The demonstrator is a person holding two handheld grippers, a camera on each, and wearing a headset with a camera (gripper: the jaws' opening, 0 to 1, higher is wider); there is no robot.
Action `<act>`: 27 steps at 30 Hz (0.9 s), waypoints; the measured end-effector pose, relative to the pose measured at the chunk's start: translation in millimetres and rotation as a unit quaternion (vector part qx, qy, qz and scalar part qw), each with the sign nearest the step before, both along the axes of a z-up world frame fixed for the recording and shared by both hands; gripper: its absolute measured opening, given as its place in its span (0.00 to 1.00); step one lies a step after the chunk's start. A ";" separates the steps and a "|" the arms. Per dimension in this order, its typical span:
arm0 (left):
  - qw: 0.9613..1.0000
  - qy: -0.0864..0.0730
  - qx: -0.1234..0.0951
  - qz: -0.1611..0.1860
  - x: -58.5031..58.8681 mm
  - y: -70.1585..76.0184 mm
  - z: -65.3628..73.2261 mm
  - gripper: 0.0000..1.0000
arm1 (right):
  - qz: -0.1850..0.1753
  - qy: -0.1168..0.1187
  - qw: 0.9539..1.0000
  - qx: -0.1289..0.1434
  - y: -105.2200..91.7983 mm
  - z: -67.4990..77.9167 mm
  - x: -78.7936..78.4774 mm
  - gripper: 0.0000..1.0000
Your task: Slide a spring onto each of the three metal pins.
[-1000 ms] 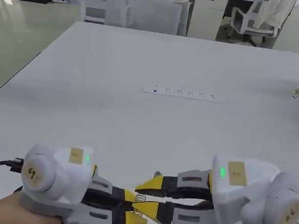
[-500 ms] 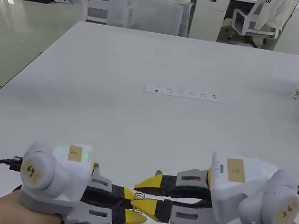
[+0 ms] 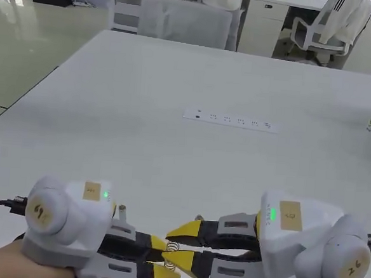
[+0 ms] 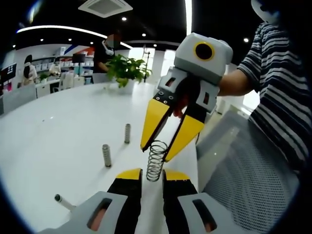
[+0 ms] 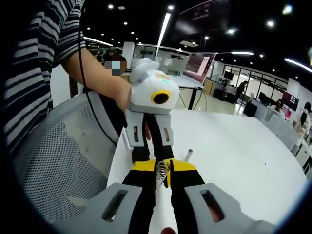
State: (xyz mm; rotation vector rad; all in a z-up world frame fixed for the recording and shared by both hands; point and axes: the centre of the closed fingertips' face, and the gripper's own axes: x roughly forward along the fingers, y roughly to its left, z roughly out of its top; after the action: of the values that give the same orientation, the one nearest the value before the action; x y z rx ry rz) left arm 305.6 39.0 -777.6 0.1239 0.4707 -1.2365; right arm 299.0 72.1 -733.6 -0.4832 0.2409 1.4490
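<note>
Left gripper view shows three pins point(image 4: 106, 155) point(image 4: 127, 133) point(image 4: 58, 199), clearer than head view; left gripper point(image 4: 152, 174), right gripper point(image 4: 156, 151) pinch spring point(image 4: 156, 163).

Hardly any legible writing.
Handwritten marks on left gripper point(image 3: 163, 259) end cap point(image 3: 40, 211), unreadable; behind right gripper point(image 3: 173, 245), perhaps "26"; tan top stickers point(image 3: 93, 192) illegible.

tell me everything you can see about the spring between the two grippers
The spring is a small coil of thin bare wire, steel-looking, with open, evenly spaced turns, straight and not visibly squashed. It is held in the air, not on any of the metal pins. One end sits between the jaws of the left gripper, which close on it. The other end lies between the yellow jaw tips of the right gripper; whether those press on it can't be told.
</note>
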 end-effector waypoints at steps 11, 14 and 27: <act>1.000 0.002 -0.001 0.020 4.5 12.3 1.3 0.14 | 0.000 -0.005 1.000 -0.002 0.6 1.6 7.1 0.07; 1.000 0.009 -0.001 0.026 3.7 17.7 0.3 0.15 | -0.002 -0.004 1.000 -0.002 0.5 1.5 9.9 0.07; 0.998 0.020 0.007 0.065 2.0 47.0 -3.4 0.21 | -0.011 -0.009 1.000 -0.005 0.2 -0.1 20.0 0.07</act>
State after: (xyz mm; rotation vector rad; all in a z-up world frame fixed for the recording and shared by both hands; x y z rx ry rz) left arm 307.6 86.1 -781.0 0.0789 0.5135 -1.1109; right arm 319.1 72.3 -733.7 -0.4994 0.2388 1.4219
